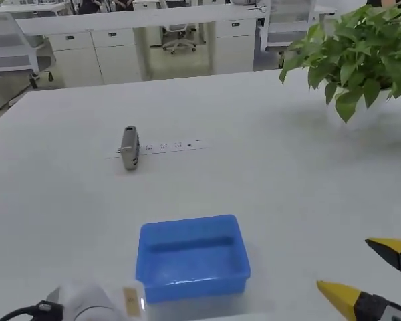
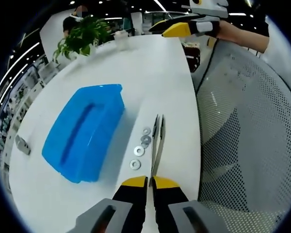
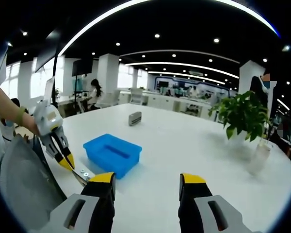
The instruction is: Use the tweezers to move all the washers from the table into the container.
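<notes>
Washers: 4 washers (image 2: 139, 150) in a short row near the surface (image 2: 150, 73) edge, between tweezers (image 2: 156, 143) and blue container (image 2: 82, 131).
Tweezers: long axis parallel to that row; tips just beside it.
Left tool (image 2: 151, 182): clamped on the tweezers' back end; nearer.
Right tool (image 3: 148, 178): jaws wide, empty, well apart.

The left gripper (image 2: 151, 182) has black fingers capped with bright yellow tips, set on a pale grey body with dark oblong slots. From the right gripper view its housing looks white and boxy. A black cable (image 1: 17, 313) runs from it at the near left. The right gripper (image 3: 148, 177) matches: yellow tips, black fingers, grey slotted bases. A greenish band (image 3: 21, 116) circles the left wrist.
</notes>
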`<state>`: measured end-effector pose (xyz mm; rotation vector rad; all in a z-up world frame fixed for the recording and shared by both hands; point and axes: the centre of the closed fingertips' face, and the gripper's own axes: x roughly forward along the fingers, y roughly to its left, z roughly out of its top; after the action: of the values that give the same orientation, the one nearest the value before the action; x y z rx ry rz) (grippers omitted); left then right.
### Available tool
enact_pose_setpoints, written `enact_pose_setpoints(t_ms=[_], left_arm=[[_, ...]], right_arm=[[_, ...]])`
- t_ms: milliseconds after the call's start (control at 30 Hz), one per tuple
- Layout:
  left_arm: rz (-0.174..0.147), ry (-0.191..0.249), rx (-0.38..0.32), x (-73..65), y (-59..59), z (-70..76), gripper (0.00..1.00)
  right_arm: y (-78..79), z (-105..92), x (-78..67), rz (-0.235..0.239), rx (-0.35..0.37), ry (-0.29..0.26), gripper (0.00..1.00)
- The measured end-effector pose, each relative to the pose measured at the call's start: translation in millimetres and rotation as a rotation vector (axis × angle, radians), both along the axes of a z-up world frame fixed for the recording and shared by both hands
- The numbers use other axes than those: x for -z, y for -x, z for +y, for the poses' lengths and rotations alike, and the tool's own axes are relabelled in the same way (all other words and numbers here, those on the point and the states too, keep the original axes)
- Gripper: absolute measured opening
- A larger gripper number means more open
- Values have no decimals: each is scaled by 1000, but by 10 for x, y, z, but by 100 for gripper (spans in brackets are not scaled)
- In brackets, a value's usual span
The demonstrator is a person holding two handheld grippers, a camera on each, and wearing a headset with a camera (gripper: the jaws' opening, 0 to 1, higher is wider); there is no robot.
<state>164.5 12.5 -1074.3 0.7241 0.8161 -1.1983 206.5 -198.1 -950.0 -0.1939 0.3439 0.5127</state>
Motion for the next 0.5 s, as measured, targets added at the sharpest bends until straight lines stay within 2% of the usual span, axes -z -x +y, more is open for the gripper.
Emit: enact_pose_setpoints(t_ms=[100,267,333,400,500], left_arm=[[9,-12,9,26,14,-6,2],[2,-47,39,85,19,-2,0],[6,-55,54,94,30,0,0],[1,-56,62,87,27,3,0],[-2,-58,74,66,38,12,0]], right_arm=[[-1,1,-3,-4,0,2,49],[1,4,12,2,-3,6,49],[1,2,48,15,-2,23,49],[2,-23,132,46,3,64,49],[9,-8,166,57,-9,84,48]])
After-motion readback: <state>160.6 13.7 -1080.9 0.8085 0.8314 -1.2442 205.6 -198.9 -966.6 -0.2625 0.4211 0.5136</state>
